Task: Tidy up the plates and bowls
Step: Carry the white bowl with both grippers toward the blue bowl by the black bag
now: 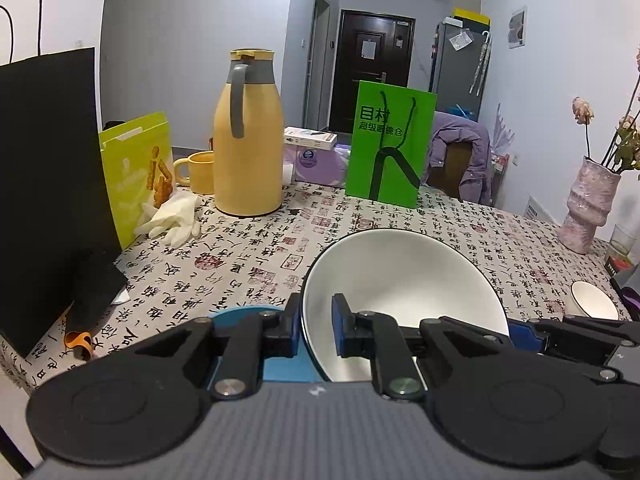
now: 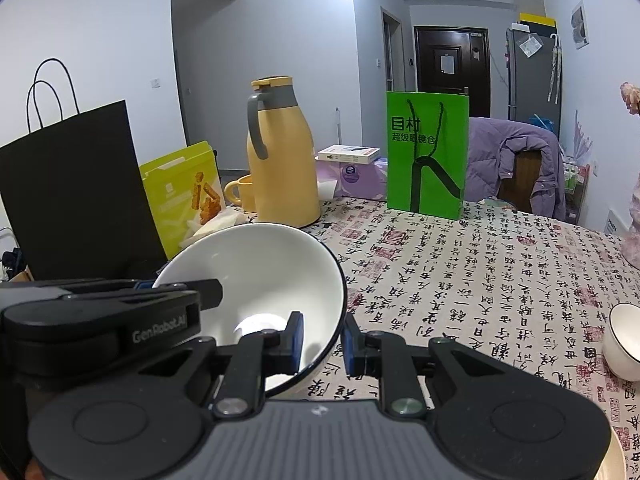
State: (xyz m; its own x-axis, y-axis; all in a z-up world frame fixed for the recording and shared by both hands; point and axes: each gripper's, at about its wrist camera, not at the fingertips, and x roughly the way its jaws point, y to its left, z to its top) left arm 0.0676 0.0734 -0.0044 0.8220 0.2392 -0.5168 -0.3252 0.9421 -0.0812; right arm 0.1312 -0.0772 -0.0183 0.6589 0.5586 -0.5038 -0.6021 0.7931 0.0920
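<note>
A large white bowl with a dark rim point(image 1: 400, 280) point(image 2: 260, 272) hangs tilted above the patterned tablecloth, held from both sides. My left gripper point(image 1: 316, 330) is shut on the bowl's left rim, one pad inside and one outside. On the opposite rim my right gripper point(image 2: 323, 342) is shut the same way. Each view also catches the other gripper: the right gripper point(image 1: 560, 332) at the bowl's far side, the left gripper point(image 2: 180, 296) reaching into the bowl. A small white bowl point(image 1: 594, 300) point(image 2: 624, 344) stands on the table to the right. Something blue and round point(image 1: 240, 316), partly hidden, lies under my left fingers.
At the back stand a yellow thermos jug point(image 1: 246, 140), a yellow mug point(image 1: 198, 172) and a green paper bag point(image 1: 390, 144). A black bag point(image 1: 48, 184) and a lime bag point(image 1: 136, 168) fill the left side, with white gloves point(image 1: 172, 216) beside them. A pink vase point(image 1: 586, 204) is at the right.
</note>
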